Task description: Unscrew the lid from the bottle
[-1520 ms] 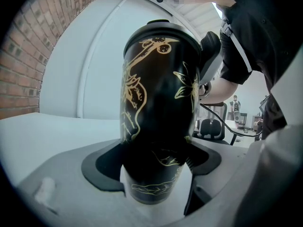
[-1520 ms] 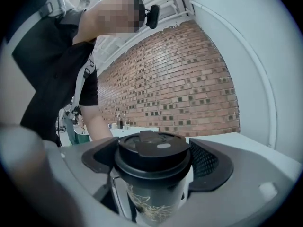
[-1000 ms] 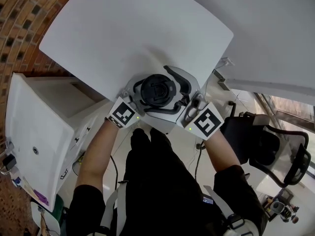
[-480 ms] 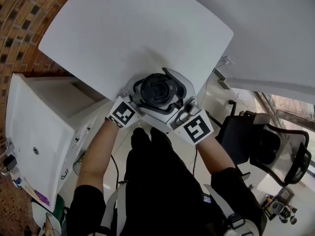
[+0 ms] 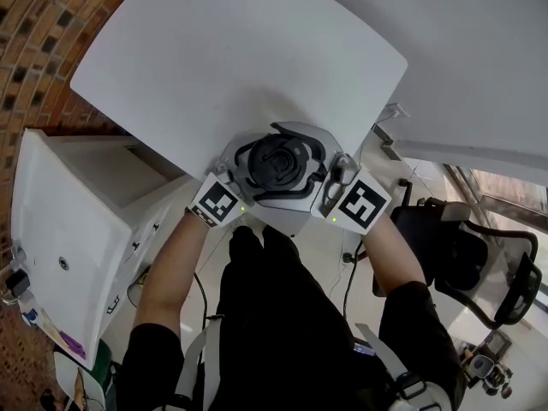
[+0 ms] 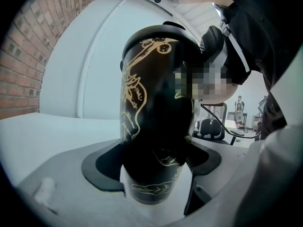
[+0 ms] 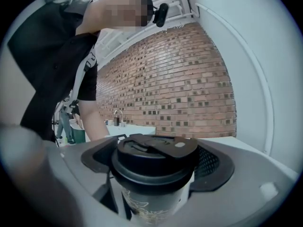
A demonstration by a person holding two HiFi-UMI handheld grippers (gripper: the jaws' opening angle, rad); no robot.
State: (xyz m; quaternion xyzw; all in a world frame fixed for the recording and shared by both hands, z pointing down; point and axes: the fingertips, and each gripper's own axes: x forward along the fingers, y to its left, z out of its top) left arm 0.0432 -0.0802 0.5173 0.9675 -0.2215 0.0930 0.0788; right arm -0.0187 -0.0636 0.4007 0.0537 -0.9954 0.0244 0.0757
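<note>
A black bottle with gold drawings (image 6: pixel 156 126) stands upright between my left gripper's (image 6: pixel 158 174) jaws, which press on its lower body. Its black lid (image 5: pixel 276 163) shows from above at the near edge of the white table (image 5: pixel 231 50). My left gripper (image 5: pixel 257 178) comes in from the lower left. My right gripper (image 5: pixel 295 157) comes in from the lower right and wraps the lid. In the right gripper view the lid (image 7: pixel 156 155) sits between that gripper's (image 7: pixel 154 169) jaws, both pads against its rim. Those jaws have just been closing a little around the lid.
A white cabinet (image 5: pixel 77 229) stands left of the person. A brick surface (image 5: pixel 34 24) shows at the far left. A black office chair (image 5: pixel 462 255) is on the right. A second white tabletop (image 5: pixel 479 58) lies at the upper right.
The right gripper swung round the lid and back, and its jaws drew in from a loose gap to sit against the lid. The left gripper and bottle kept still.
</note>
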